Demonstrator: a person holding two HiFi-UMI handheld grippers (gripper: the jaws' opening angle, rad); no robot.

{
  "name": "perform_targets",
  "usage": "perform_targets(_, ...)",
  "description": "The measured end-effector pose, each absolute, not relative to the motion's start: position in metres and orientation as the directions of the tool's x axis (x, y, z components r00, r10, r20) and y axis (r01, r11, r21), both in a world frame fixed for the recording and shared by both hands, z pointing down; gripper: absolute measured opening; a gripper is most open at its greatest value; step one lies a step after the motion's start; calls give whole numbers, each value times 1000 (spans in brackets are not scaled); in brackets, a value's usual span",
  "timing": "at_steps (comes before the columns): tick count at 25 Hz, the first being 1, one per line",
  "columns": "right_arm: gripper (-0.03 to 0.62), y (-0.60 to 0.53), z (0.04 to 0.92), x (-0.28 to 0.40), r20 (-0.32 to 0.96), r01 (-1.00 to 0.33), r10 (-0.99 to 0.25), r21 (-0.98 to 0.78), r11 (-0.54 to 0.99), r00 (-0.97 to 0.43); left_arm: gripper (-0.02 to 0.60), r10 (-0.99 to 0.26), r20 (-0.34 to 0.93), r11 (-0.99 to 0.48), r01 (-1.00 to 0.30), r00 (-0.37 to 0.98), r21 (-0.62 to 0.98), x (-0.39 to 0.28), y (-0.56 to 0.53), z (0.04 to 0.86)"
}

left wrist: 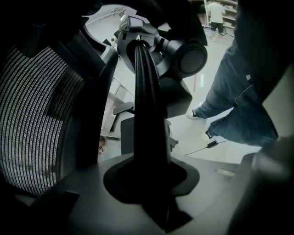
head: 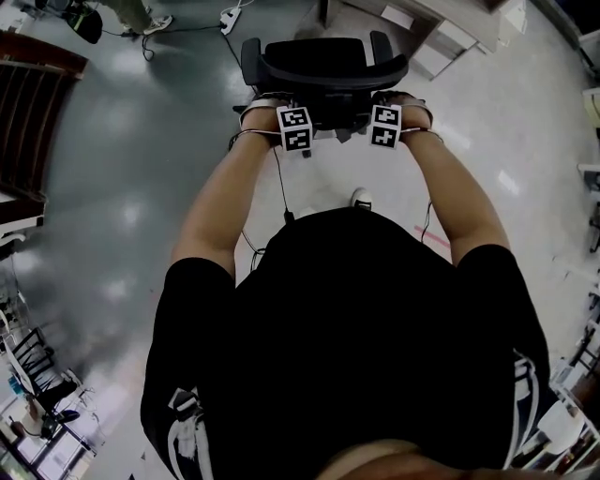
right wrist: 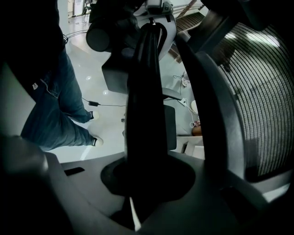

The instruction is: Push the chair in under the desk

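A black office chair [head: 323,70] with a mesh backrest stands on the grey floor just ahead of me, seat facing away. My left gripper [head: 296,117] and right gripper [head: 384,114] sit side by side on the top rim of its backrest; their marker cubes hide the fingertips in the head view. In the left gripper view the dark rim [left wrist: 149,114] runs straight between the jaws of the left gripper [left wrist: 149,156], with the mesh [left wrist: 32,114] to its left. The right gripper [right wrist: 147,156] clamps the same rim [right wrist: 146,105], mesh [right wrist: 262,101] on its right. White desk-like furniture [head: 441,33] stands beyond the chair.
Dark wooden furniture [head: 33,103] is at the left. A thin cable [head: 281,183] hangs toward the floor, and a power strip [head: 230,17] lies beyond the chair. My legs in jeans [left wrist: 239,105] stand behind the chair. Shelving lines the right edge [head: 586,178].
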State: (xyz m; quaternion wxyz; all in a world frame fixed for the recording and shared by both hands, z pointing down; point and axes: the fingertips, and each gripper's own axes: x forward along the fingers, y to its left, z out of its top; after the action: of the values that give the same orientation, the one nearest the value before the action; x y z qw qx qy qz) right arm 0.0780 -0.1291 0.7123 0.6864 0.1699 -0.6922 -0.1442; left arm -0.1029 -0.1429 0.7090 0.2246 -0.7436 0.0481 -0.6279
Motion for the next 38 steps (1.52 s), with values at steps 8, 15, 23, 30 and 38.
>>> perform_targets(8, 71, -133, 709, 72, 897, -132, -440, 442, 887, 47, 97, -332, 911, -866, 304, 244, -397, -107, -166, 707)
perform_targets(15, 74, -146, 710, 81, 885, -194, -459, 464, 864, 76, 98, -327, 909, -835, 371, 259, -406, -96, -194, 709)
perform_targets(23, 74, -176, 708, 85, 879, -230, -468, 476, 849, 95, 98, -323, 909, -816, 409, 265, -409, -89, -232, 708)
perform_targets(30, 71, -221, 711, 108, 883, -282, -454, 468, 838, 117, 98, -308, 911, -791, 458, 275, -406, -62, -288, 710)
perform_targets(38, 72, -269, 712, 155, 872, -314, -465, 488, 814, 152, 95, -290, 912, -770, 496, 291, -403, -12, -346, 714)
